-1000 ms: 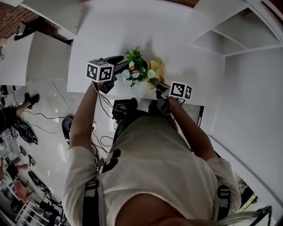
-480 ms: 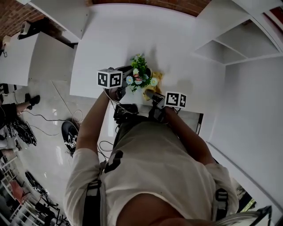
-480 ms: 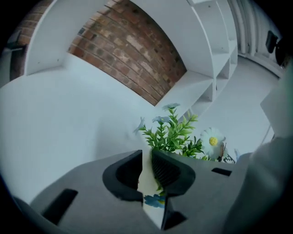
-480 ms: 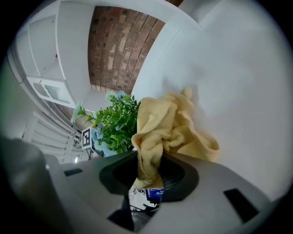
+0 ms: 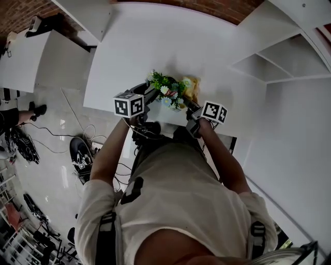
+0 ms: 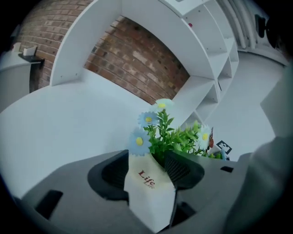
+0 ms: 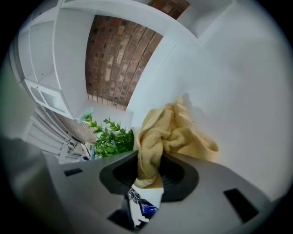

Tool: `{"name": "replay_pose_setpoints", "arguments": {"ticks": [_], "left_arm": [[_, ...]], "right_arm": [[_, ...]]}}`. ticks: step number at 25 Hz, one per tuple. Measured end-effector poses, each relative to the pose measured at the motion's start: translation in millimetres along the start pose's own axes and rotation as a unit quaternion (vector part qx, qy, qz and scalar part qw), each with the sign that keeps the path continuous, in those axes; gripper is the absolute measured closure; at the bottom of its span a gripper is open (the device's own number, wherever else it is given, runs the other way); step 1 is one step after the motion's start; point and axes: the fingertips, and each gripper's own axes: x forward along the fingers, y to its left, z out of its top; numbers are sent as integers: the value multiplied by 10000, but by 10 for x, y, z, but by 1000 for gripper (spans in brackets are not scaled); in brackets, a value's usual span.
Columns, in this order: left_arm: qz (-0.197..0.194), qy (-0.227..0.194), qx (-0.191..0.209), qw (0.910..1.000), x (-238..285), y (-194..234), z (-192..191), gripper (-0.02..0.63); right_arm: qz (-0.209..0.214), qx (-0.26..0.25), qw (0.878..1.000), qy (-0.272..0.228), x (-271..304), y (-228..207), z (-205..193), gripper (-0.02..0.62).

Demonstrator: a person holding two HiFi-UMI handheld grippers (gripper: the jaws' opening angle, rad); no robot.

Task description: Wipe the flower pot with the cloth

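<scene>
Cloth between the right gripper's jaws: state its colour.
Pale yellow; the cloth shows best in the right gripper view.

A white tabletop [image 5: 155,46] fills the upper middle of the head view. A red brick wall [image 5: 207,6] runs behind its far edge. Open white shelves [image 5: 279,67] stand past its right edge, their compartments bare. Past the left edge sits a second white desk [image 5: 46,62]. Below the near left corner lies a glossy pale floor [image 5: 57,171] with black cables [image 5: 67,138] trailing across it and a dark round object [image 5: 81,155].
</scene>
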Motion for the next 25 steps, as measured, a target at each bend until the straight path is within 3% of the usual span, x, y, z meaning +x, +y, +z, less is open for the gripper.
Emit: {"name": "replay_pose_setpoints", "arguments": {"ticks": [6, 10, 12, 17, 21, 25], "left_arm": [[-625, 213, 319, 9973, 176, 9, 78, 351], [-768, 157, 277, 9965, 223, -53, 43, 435], [-663, 44, 316, 9973, 208, -42, 38, 477], [-332, -4, 88, 9994, 171, -12, -20, 483], [21, 40, 26, 10000, 61, -77, -141, 472], [56, 158, 54, 9998, -18, -174, -265, 455]], "right_arm": [[73, -126, 9995, 268, -73, -38, -209, 472], [70, -44, 9991, 425, 24, 18, -456, 472], [81, 60, 9986, 511, 78, 40, -558, 472], [181, 89, 9978, 628, 127, 81, -690, 471], [238, 311, 9992, 85, 18, 38, -368, 472], [127, 124, 9998, -10, -29, -17, -128, 471]]}}
